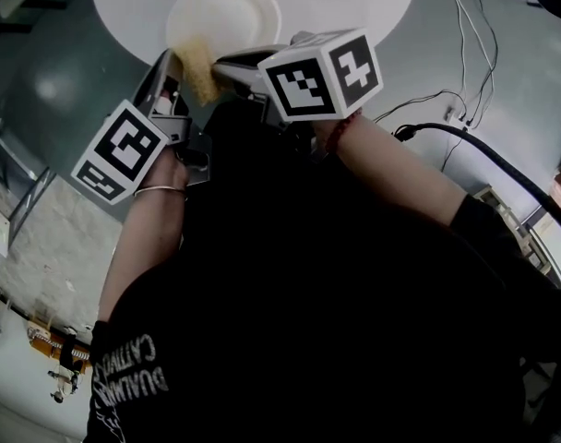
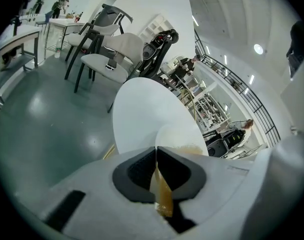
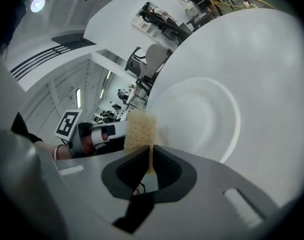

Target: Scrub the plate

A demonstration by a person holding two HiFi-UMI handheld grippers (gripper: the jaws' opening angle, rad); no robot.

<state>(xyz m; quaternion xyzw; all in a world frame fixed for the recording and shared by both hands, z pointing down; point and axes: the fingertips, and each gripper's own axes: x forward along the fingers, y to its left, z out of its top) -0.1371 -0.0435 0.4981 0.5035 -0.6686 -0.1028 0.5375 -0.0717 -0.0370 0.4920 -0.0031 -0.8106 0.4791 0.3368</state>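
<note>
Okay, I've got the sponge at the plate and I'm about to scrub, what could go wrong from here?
1. The left gripper pinches the sponge by one thin edge, so scrubbing pressure could pull it out.
2. The right gripper seems to clamp only the near rim of the plate. The plate could tip or skid on the smooth table.
3. Both grippers crowd the same edge of the plate and might knock each other.
</note>
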